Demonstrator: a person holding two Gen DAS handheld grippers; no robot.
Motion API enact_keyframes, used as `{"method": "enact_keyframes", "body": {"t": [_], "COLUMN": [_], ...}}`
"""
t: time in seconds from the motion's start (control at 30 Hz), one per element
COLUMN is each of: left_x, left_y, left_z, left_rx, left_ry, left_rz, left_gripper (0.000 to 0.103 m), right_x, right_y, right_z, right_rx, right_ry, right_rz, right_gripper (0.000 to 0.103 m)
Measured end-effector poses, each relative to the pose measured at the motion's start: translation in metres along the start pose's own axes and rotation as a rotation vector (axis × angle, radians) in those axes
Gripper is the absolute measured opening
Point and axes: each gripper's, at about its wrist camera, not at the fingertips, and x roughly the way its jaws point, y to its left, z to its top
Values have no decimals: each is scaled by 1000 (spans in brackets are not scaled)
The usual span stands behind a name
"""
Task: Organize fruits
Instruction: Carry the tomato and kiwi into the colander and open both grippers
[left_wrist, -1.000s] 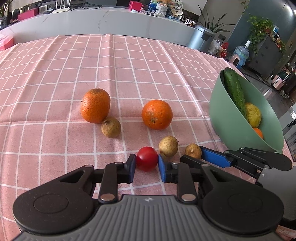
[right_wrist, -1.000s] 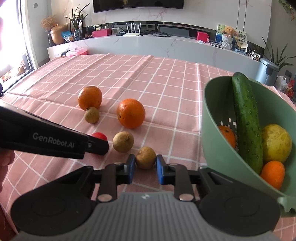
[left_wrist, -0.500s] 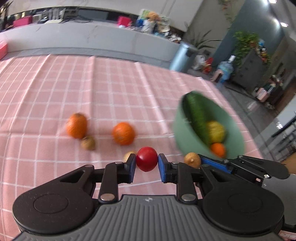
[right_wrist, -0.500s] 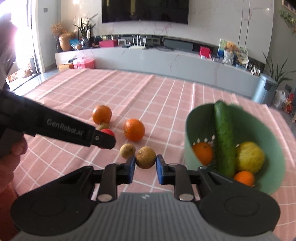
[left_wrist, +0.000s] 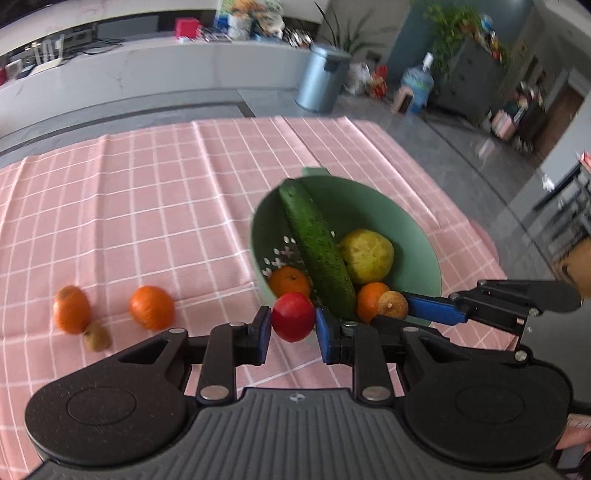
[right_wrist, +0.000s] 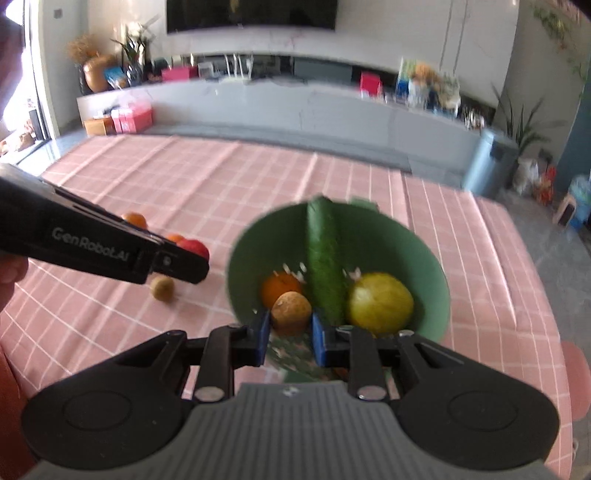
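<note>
The bowl (left_wrist: 424, 243) is crowded: a cucumber (left_wrist: 317, 247) lies slantwise across its middle, a yellow fruit (left_wrist: 365, 254) sits right of it, and two oranges (left_wrist: 290, 280) (left_wrist: 369, 299) take the near side. The only bare patch inside is the perforated wall left of the cucumber. The right gripper (left_wrist: 397, 306), closed around a brown fruit (right_wrist: 291, 308), hangs over the near rim, and the left gripper (left_wrist: 291, 325) with its tomato (left_wrist: 293, 315) is just beside it, so both crowd the same approach. The far cloth (left_wrist: 166, 192) is open. Left of the bowl, two oranges (left_wrist: 151, 306) (left_wrist: 71, 309) and a small brown fruit (left_wrist: 96, 335) stand on the cloth.
</note>
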Motion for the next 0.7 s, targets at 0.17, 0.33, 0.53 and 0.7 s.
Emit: {"method": "enact_keyframes", "body": {"t": [0.17,0.33,0.53,0.7], "left_x": [20,28,36,42], "left_y": [-7,-10,-15,-16], "left_z": [7,16,19,16], "left_rx": [70,122,164,179], "left_ry": [42,46,57,71], "left_rz": [27,51,21,39], "left_gripper": [29,30,29,29], "right_x": [16,31,43,49], "right_y": [-16,-17,-17,-17], "right_z": [6,8,8,8], "right_rx": [28,17,28,25], "right_ry": [82,132,170,188], "right_rz": [33,38,53,51], "right_gripper": [20,20,20,20]}}
